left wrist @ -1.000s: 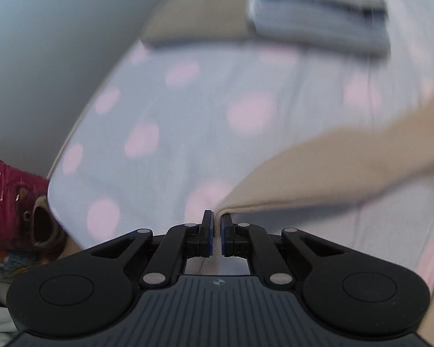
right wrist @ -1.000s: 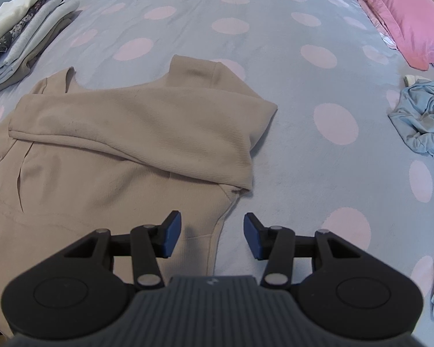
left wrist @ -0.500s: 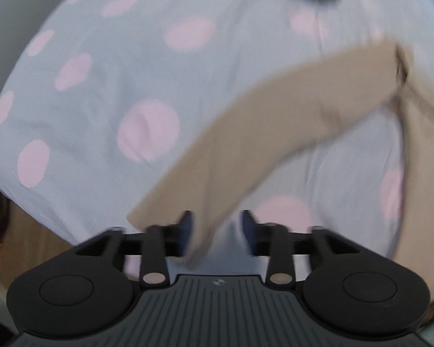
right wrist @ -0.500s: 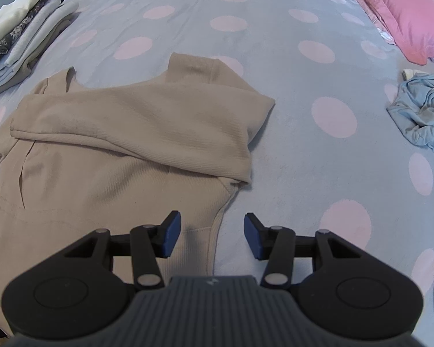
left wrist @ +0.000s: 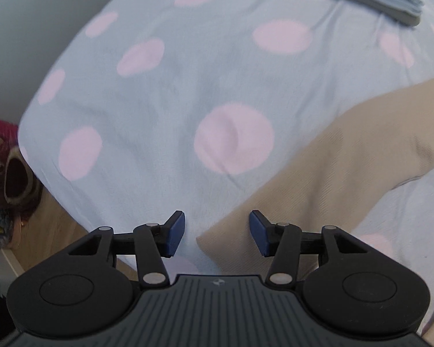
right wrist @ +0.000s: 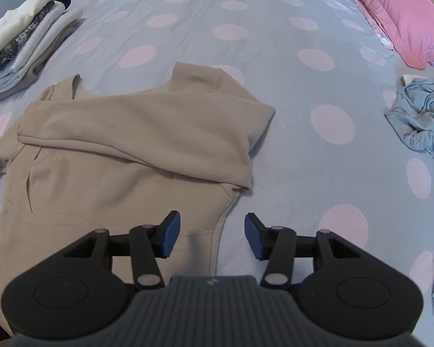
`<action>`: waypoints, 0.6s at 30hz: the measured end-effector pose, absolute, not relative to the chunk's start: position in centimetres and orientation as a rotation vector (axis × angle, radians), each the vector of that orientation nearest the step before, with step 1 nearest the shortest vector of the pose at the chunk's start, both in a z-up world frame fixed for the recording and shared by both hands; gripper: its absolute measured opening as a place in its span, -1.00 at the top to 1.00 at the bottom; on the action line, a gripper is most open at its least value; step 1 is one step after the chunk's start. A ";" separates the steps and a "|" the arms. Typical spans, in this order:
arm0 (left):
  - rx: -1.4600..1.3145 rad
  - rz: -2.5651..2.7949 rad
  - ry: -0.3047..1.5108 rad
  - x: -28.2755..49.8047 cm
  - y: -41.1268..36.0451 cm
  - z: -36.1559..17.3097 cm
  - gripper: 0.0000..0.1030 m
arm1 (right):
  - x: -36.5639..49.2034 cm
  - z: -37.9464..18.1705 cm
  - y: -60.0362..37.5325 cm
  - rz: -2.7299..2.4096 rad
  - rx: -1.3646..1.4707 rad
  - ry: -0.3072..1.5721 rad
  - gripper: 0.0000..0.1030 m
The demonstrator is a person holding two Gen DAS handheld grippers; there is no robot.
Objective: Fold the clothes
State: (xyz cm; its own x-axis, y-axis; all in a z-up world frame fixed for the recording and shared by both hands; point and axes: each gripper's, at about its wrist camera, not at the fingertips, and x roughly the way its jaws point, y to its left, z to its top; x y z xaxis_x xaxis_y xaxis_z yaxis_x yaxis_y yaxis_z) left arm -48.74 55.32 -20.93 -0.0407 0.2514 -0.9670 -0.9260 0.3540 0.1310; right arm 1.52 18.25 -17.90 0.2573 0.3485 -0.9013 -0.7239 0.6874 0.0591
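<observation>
While one sleeve is already folded across the beige sweater (right wrist: 136,156) mid-bed, its other sleeve (left wrist: 332,173) lies loose beside it, unfolded. Bare bedsheet (right wrist: 289,92) beyond gives room. Left gripper (left wrist: 217,232), jaws slightly narrowed, brackets the cuff ungripped; right gripper (right wrist: 212,235) gapes empty over the hem.

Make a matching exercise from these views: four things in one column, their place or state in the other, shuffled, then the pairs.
1. beige top
2. pillow
3. folded stack
4. blue clothes

A. crumpled at the bed's right edge
B. far right corner, pink
C. far left, neatly piled
D. spread flat, one sleeve folded across

Pairs: 1-D, 2-B, 3-C, 4-A
</observation>
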 end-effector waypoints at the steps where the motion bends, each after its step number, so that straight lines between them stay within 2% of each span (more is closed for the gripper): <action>1: -0.733 1.095 1.248 -48.9 55.3 -21.2 0.07 | 1.5 -17.8 18.3 0.755 -0.409 1.081 -0.05; 3: -0.766 1.092 1.243 -49.1 55.3 -21.6 0.17 | 1.4 -17.9 18.3 0.754 -0.413 1.079 -0.06; 5: -0.790 1.074 1.231 -49.0 55.4 -21.4 0.43 | 1.5 -18.0 18.3 0.752 -0.413 1.085 -0.06; 6: -0.797 1.063 1.227 -48.9 55.4 -21.2 0.62 | 1.5 -18.0 18.3 0.751 -0.413 1.088 -0.07; 7: -0.796 1.050 1.224 -48.7 55.4 -21.1 0.91 | 1.5 -18.1 18.3 0.750 -0.414 1.091 -0.07; 12: -0.808 1.030 1.119 -48.3 55.1 -18.1 0.95 | 1.6 -18.2 18.4 0.755 -0.419 1.095 -0.07; 18: -0.815 0.992 0.885 -48.0 56.6 -9.1 0.95 | 1.8 -17.7 18.4 0.755 -0.399 1.099 -0.07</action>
